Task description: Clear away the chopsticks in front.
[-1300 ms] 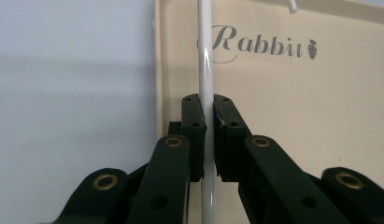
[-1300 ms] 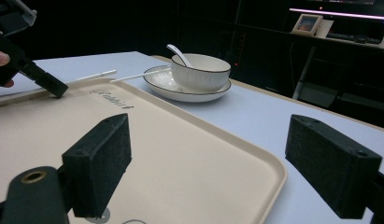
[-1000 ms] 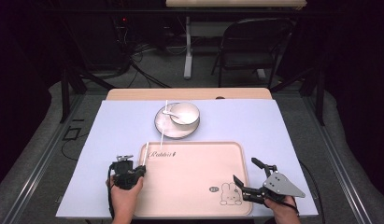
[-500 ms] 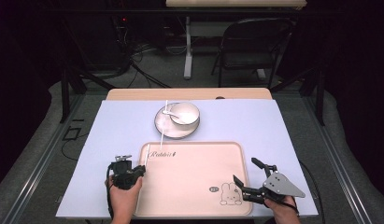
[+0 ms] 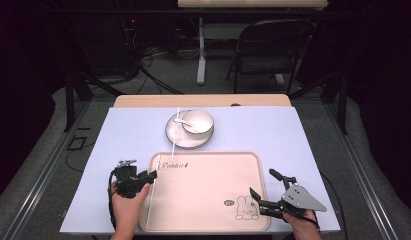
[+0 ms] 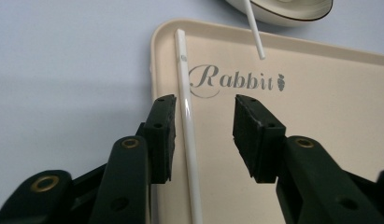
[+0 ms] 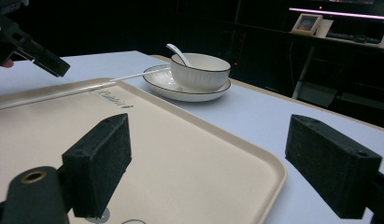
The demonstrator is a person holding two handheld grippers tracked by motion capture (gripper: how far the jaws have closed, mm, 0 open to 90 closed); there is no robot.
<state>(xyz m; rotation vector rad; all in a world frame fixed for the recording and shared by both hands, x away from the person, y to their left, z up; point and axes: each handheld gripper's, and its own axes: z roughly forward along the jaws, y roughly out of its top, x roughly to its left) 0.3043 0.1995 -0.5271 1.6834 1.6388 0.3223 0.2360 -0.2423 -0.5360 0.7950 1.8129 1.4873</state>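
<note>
My left gripper [image 6: 203, 135] hangs over the left edge of the beige tray [image 5: 213, 200], and its jaws have just been opening: they now stand apart with a white chopstick [image 6: 187, 126] lying between them, close beside the left pad but not pinched by either one. That chopstick rests flat on the tray along its left rim, its far end up near the printed word "Rabbit" [image 6: 236, 80]. A second chopstick [image 5: 175, 132] leans on the rim of the plate [image 5: 179, 140] beyond the tray, with its near tip reaching over the tray's far edge. On that plate sits a white bowl [image 5: 198, 121] with a dark rim and a spoon [image 7: 179, 54] in it. My right gripper [image 5: 265, 190] sits at the tray's right near corner, by the rabbit drawing [image 5: 246, 209], its jaws spread wide with nothing between them. Everything stands on the pale blue table cover [image 5: 303, 145].
</note>
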